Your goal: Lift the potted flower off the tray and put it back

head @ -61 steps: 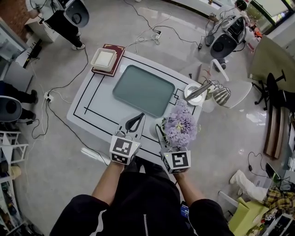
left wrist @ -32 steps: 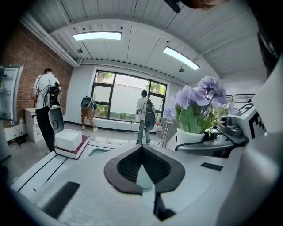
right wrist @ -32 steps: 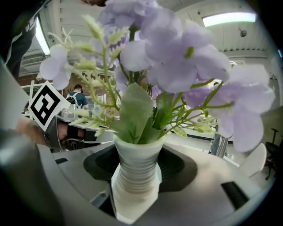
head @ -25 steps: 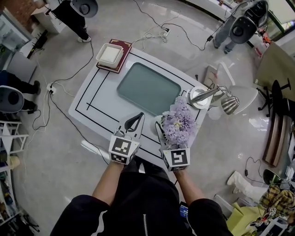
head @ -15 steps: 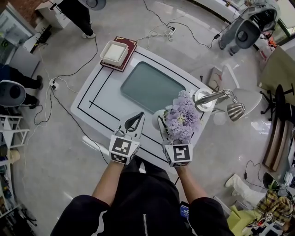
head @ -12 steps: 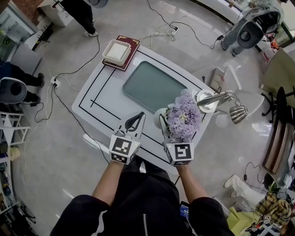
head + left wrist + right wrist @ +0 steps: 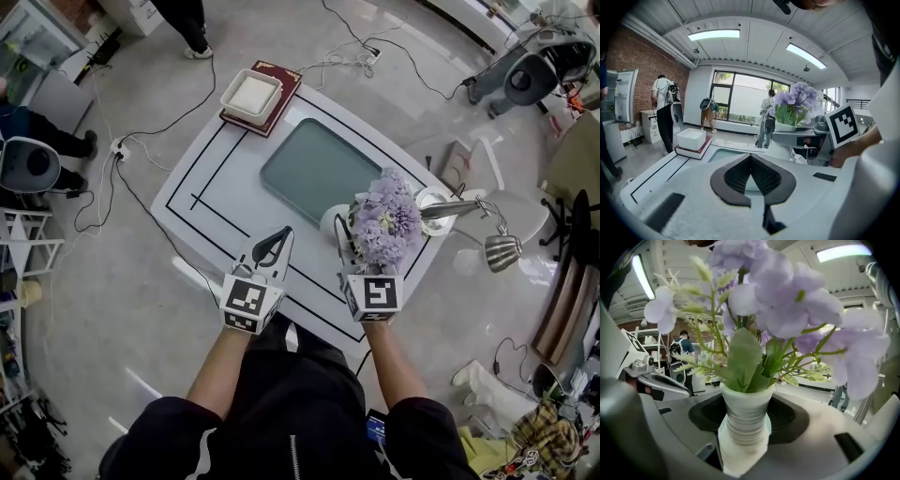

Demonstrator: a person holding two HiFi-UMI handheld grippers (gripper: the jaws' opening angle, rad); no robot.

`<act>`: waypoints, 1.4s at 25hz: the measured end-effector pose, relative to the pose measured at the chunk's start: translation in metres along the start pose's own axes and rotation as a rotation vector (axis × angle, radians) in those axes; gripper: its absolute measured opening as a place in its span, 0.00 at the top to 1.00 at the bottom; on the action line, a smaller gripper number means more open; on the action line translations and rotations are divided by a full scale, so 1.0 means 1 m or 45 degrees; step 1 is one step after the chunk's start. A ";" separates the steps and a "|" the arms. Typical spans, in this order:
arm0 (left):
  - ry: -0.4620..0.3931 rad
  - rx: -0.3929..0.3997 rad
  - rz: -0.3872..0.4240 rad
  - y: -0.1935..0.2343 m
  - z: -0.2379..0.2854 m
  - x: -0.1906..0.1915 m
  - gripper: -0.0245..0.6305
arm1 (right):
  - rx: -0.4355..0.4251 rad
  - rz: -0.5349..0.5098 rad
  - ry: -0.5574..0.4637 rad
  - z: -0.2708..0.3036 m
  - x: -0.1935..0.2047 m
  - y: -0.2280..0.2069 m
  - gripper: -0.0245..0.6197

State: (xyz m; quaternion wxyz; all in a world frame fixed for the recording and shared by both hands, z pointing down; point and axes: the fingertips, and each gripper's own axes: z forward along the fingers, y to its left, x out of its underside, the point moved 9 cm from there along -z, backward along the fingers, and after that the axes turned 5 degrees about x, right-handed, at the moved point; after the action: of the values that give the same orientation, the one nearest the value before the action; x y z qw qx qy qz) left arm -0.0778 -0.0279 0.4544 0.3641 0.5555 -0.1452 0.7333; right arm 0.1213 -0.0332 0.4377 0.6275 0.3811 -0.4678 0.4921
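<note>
Purple flowers [image 7: 386, 217] fill the white pot [image 7: 743, 432] clamped in the right gripper's [image 7: 349, 239] fingers near the tray [image 7: 323, 169]; the left gripper's [image 7: 281, 234] fingers meet.

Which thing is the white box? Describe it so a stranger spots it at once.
Find the white table with black lines and go to its far left corner in the head view, past the grey-green tray. A dark red book lies there, with the white box on top. Unlike the purple potted flower, it is low, square and stacked on a book.
</note>
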 end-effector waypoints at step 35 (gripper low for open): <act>0.080 -0.180 -0.109 0.053 -0.016 0.036 0.96 | 0.034 -0.087 -0.070 0.137 0.025 -0.026 0.57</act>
State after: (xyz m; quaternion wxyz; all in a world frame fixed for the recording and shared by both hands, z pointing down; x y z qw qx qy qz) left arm -0.1297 -0.0412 0.4924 0.4379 0.5107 -0.1612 0.7221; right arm 0.1197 -0.1612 0.4986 0.6257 0.4185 -0.4650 0.4660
